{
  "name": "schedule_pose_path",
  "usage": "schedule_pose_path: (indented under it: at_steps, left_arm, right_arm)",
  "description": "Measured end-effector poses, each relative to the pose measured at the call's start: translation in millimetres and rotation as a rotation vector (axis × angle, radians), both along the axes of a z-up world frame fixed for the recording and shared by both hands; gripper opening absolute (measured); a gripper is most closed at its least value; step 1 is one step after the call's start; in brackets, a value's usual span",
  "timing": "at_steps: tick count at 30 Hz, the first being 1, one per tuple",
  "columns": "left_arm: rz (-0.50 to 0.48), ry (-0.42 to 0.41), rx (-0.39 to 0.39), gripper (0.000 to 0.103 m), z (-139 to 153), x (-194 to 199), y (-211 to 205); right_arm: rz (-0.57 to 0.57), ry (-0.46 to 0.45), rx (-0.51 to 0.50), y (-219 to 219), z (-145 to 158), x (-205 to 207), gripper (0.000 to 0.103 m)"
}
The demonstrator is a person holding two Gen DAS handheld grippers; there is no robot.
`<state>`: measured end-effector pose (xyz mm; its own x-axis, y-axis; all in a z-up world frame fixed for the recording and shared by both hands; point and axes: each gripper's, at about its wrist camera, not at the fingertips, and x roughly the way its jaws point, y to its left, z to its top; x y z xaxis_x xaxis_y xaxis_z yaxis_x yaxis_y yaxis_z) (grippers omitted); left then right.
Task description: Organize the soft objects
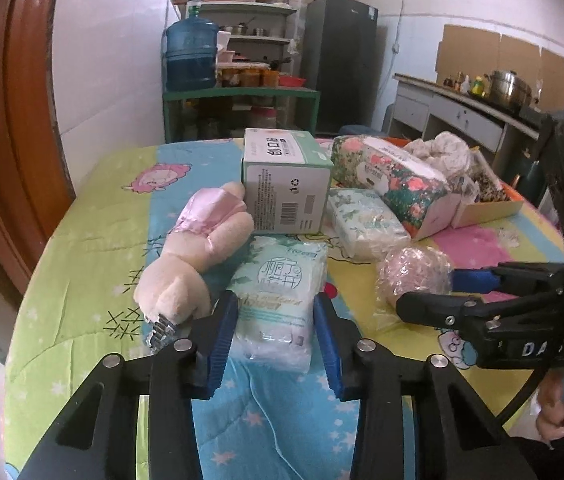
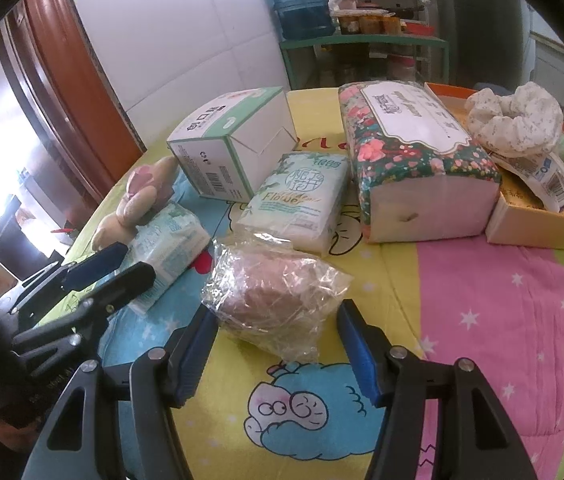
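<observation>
Straddling the near tissue pack (image 1: 278, 304), the left gripper (image 1: 276, 340) stood with a blue pad at each side of the soft wrapper; whether the pads pressed could not be told. Item lay at the near edge of the quilted table (image 1: 82, 280), touching a plush bear (image 1: 194, 256) on its left.

Handling, as judged: close squarely across the pack's middle, gently, since the wrapper would likely crumple and slip; lift clear of the bear.

The right gripper (image 2: 278, 356) had its jaws wide, a crinkly plastic bag (image 2: 278, 300) just ahead between them, untouched.

Count:
- small tissue packs: two, the second (image 2: 301, 204) farther back
- floral tissue pack (image 2: 413, 160): one
- green-and-white carton (image 2: 234, 144): one
- shallow box (image 2: 541, 224), far right: one, holding cloth and packets
</observation>
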<state>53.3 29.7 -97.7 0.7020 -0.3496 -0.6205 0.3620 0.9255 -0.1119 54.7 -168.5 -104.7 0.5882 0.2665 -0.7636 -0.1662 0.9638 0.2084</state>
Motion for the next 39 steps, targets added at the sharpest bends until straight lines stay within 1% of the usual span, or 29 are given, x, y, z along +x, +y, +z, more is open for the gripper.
schedule_pose_path:
  at_steps: [1, 2, 7, 11, 16, 17, 18, 19, 22, 25, 26, 27, 28, 29, 30, 31, 32, 33, 35, 37, 39]
  left_arm:
    - [0.002, 0.002, -0.014, 0.037, -0.1, -0.2, 2.2]
    - [0.002, 0.002, -0.021, 0.036, -0.4, -0.7, 3.4]
    - [0.009, -0.001, -0.037, 0.033, -0.6, -3.3, 4.9]
    - [0.018, -0.001, -0.072, 0.032, -0.7, -6.7, 6.4]
    - [0.024, 0.006, -0.117, 0.03, 1.2, -9.4, 8.0]
    - [0.023, 0.007, -0.123, 0.027, 1.8, -9.8, 8.4]
    - [0.02, 0.006, -0.128, 0.02, 2.8, -9.9, 8.2]
    - [0.014, 0.003, -0.135, 0.02, 4.7, -10.7, 7.7]
    - [-0.004, 0.025, -0.103, 0.02, 4.1, -9.3, 2.3]
    - [0.01, -0.001, -0.08, 0.021, 5.1, -12.0, 0.5]
    - [0.009, 0.001, -0.078, 0.023, 4.8, -11.7, 0.4]
    - [0.014, 0.01, -0.065, 0.028, 4.4, -10.3, -0.3]
    - [0.019, 0.015, -0.055, 0.03, 4.0, -9.3, -0.9]
    - [0.024, 0.015, -0.041, 0.036, 4.1, -8.5, -1.5]
    - [0.031, 0.009, -0.028, 0.045, 4.5, -8.0, -1.7]
    - [0.046, -0.004, -0.002, 0.052, 5.5, -7.6, -2.5]
    - [0.052, -0.012, 0.014, 0.065, 5.5, -6.6, -3.0]
    - [0.056, -0.021, 0.044, 0.07, 5.2, -4.8, -4.1]
    - [0.037, -0.003, 0.076, 0.07, 2.9, 0.1, -6.3]
    - [0.004, 0.048, 0.055, 0.07, -1.4, 7.3, -5.9]
    - [-0.01, 0.077, 0.033, 0.07, -4.6, 10.9, -4.8]
  right_arm:
    - [0.001, -0.005, -0.001, 1.6, -0.2, -1.6, 0.058]
    - [0.009, -0.007, 0.004, 3.5, -0.4, -3.1, 0.052]
    - [0.013, -0.011, 0.001, 3.4, 0.3, -6.1, 0.05]
    - [0.015, -0.018, 0.011, 0.8, 3.0, -8.8, 0.049]
    - [0.019, -0.049, 0.01, -0.5, 10.8, -13.0, 0.049]
    - [0.019, -0.054, 0.013, -2.1, 13.4, -13.9, 0.049]
    - [0.018, -0.059, 0.016, -3.0, 15.0, -14.7, 0.049]
    - [0.017, -0.06, 0.018, -3.3, 15.6, -14.6, 0.049]
    - [0.015, -0.063, 0.023, -4.7, 17.2, -14.7, 0.049]
    - [0.016, -0.054, 0.033, -6.1, 15.8, -14.7, 0.049]
    - [0.015, -0.05, 0.038, -6.9, 15.0, -14.2, 0.049]
    - [0.015, -0.046, 0.04, -7.2, 14.3, -13.7, 0.049]
    - [0.015, -0.041, 0.044, -7.7, 13.5, -13.4, 0.049]
    - [0.015, -0.038, 0.048, -7.9, 12.6, -12.7, 0.049]
    - [0.015, -0.036, 0.054, -8.3, 12.1, -12.3, 0.049]
    - [0.015, -0.035, 0.058, -8.5, 11.9, -12.5, 0.049]
    - [0.015, -0.033, 0.064, -9.0, 11.6, -12.4, 0.049]
    - [0.014, -0.032, 0.071, -9.7, 11.4, -12.1, 0.049]
    - [0.014, -0.03, 0.074, -11.3, 11.0, -11.7, 0.049]
    - [0.012, -0.028, 0.075, -12.1, 10.0, -11.5, 0.049]
    - [0.008, -0.026, 0.08, -13.0, 9.2, -10.8, 0.049]
